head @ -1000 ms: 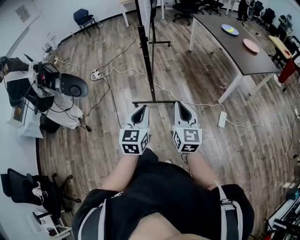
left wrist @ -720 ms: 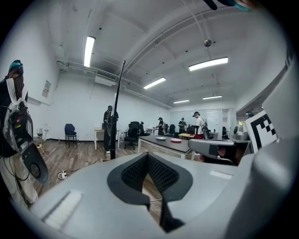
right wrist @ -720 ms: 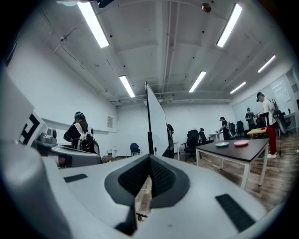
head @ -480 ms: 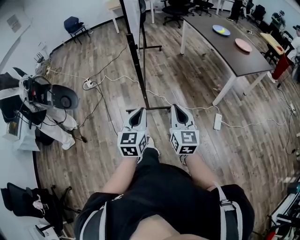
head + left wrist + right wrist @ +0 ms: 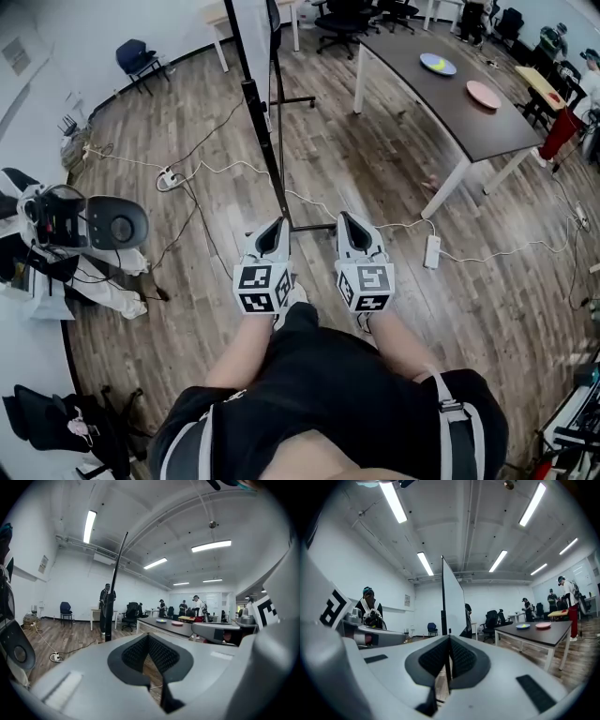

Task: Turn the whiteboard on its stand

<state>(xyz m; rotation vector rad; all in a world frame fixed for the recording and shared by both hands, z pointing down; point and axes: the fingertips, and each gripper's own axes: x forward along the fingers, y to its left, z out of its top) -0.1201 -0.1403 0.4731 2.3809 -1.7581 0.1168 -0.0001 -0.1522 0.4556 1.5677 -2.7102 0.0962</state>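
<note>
While they hang side by side, left gripper (image 5: 275,226) and right gripper (image 5: 344,221) both have jaws pressed together, holding nothing. Whiteboard (image 5: 251,37) sits edge-on on its stand (image 5: 271,169), just ahead of them.

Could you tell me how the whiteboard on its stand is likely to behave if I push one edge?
The whiteboard is tall, thin and looks rigid, so it should probably swing as one piece. Its foot bar looks narrow for that height, so a high push might tip it. A floor cable by the foot may snag.
</note>
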